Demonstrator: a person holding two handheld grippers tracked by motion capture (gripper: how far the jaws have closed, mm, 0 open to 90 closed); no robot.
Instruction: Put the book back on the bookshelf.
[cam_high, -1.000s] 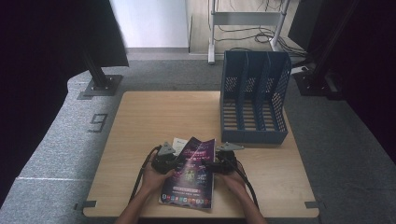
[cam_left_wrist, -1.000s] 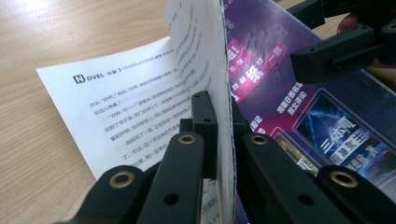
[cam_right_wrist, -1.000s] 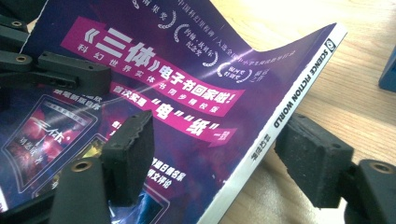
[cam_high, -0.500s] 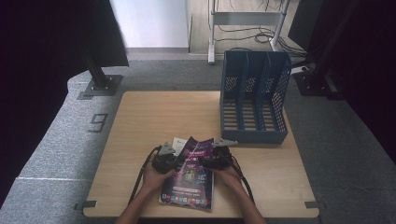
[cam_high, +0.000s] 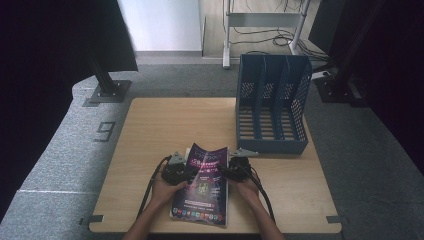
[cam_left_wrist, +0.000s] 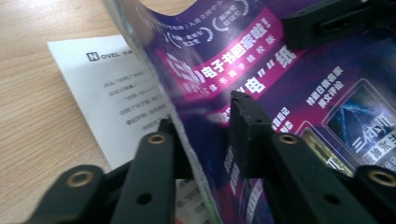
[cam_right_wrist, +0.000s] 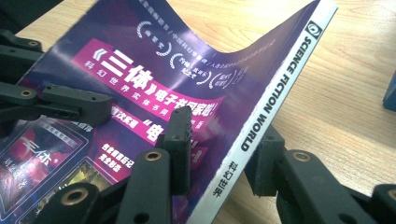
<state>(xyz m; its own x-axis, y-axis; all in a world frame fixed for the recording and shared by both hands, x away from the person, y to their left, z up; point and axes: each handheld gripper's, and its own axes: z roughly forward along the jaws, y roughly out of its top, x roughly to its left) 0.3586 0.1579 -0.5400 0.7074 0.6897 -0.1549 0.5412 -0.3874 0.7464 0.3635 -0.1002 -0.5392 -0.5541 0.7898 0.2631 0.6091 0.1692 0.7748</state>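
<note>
A purple magazine with "Science Fiction World" on its spine lies at the table's near middle, and its far end curls up off the wood. My left gripper clamps its left edge. In the left gripper view, one jaw of the left gripper sits under the cover and the other on top. My right gripper holds the spine side. In the right gripper view, the jaws of the right gripper pinch the magazine's spine. The left gripper's jaws also show there, at the far left.
A white printed sheet lies on the table beneath the magazine's left side. A blue three-slot file holder stands at the back right of the wooden table. Grey floor surrounds the table.
Both grippers have drawn slightly closer together. The magazine's far end has bowed upward between them.
</note>
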